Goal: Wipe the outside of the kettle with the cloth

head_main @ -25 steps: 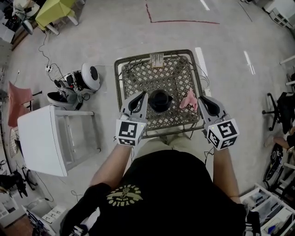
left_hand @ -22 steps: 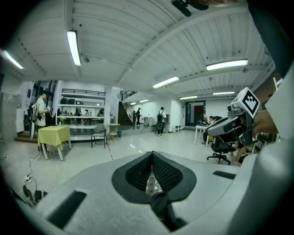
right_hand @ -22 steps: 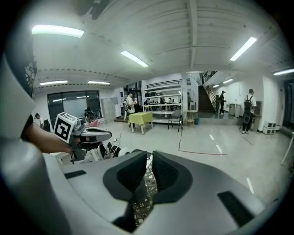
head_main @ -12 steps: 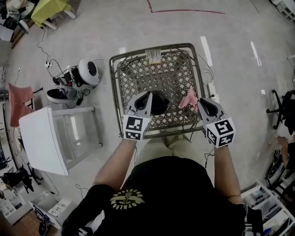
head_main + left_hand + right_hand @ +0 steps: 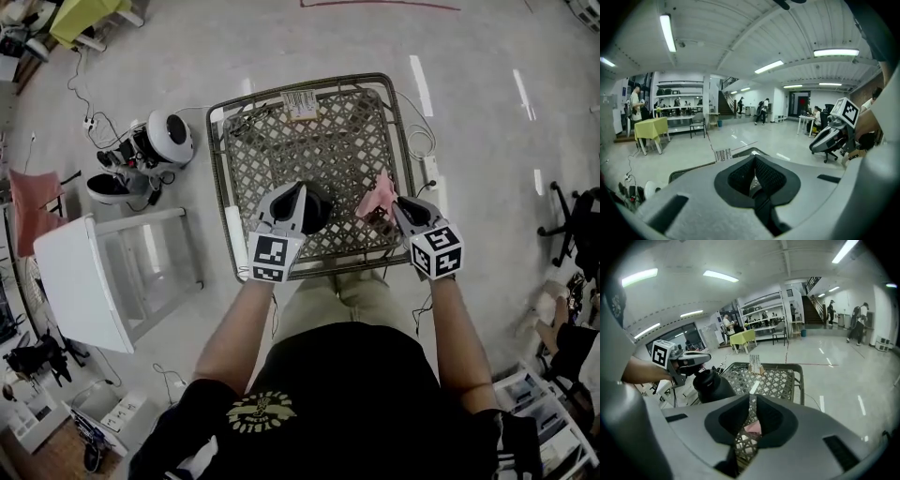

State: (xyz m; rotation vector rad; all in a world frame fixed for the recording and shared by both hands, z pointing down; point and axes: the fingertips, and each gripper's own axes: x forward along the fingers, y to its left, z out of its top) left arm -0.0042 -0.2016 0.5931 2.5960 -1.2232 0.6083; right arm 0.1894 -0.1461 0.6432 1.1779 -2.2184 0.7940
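A black kettle (image 5: 322,212) stands on the woven lattice table (image 5: 309,141), near its front edge. My left gripper (image 5: 298,190) hovers over the kettle's left side and hides part of it. Its jaws look shut, with nothing seen between them (image 5: 753,176). The right gripper view shows the left gripper (image 5: 705,357) just above the kettle (image 5: 712,386). My right gripper (image 5: 392,203) is shut on a pink cloth (image 5: 378,197), a little to the kettle's right. Pink fabric (image 5: 753,428) shows between its pads.
A barcode tag (image 5: 302,103) sits at the table's far edge. On the floor are a white round appliance with cables (image 5: 169,141), a white cabinet (image 5: 80,281) to the left and a power strip (image 5: 431,173) to the right. An office chair (image 5: 572,211) stands far right.
Both grippers have come down toward the table. The left one now sits over the kettle, and the right one has carried the cloth closer to the kettle's right side.
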